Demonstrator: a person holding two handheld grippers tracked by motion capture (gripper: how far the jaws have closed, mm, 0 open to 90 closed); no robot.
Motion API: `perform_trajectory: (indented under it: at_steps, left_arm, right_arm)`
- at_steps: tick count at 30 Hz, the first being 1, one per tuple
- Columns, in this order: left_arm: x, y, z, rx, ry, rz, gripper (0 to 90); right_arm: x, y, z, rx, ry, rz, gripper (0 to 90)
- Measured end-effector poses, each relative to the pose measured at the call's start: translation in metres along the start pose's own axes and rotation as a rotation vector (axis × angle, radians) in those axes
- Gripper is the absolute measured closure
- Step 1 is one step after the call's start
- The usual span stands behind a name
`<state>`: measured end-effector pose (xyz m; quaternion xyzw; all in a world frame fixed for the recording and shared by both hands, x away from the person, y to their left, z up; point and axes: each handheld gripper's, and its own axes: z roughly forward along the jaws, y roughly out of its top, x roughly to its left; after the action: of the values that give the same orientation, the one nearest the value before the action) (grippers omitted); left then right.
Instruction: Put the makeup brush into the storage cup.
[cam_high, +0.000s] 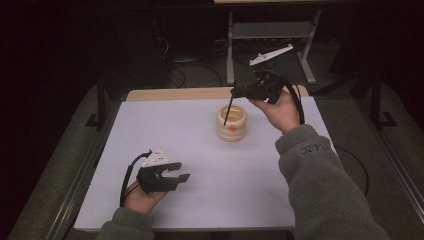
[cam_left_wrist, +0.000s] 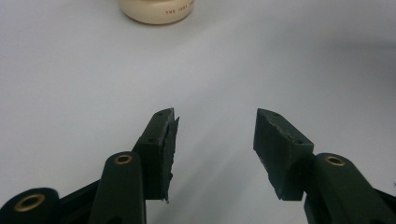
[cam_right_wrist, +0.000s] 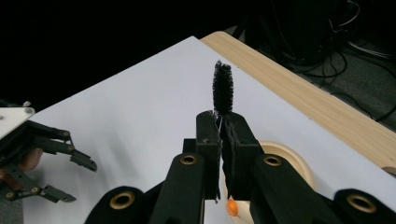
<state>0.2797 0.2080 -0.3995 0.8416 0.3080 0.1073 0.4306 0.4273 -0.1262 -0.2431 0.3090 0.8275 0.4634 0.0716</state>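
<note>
The right gripper has its black jaws clamped tight on a thin black bottle brush; in the right gripper view the bristled head sticks up just past the jaw tips, and in the high view the wire stem slants down from the jaws into the mouth of a cream ribbed ceramic cup; that cup sits just below and in front of this gripper, a small orange spot on its side. The left gripper rests well apart from the cup, near the white table edge; its jaws stand partly parted with nothing between them.
</note>
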Motion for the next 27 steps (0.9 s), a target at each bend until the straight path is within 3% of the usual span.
perform_trajectory:
  at_steps: [13, 27]
  left_arm:
    - [0.0, 0.0, 0.0, -0.002, -0.001, 0.002, 47.9]
    - [0.001, 0.0, 0.0, -0.01, 0.009, 0.006, 47.1]
  right_arm:
    - [-0.013, 0.014, 0.0, 0.002, -0.068, 0.035, 84.6]
    - [-0.022, 0.008, 0.011, 0.018, -0.104, 0.071, 84.5]
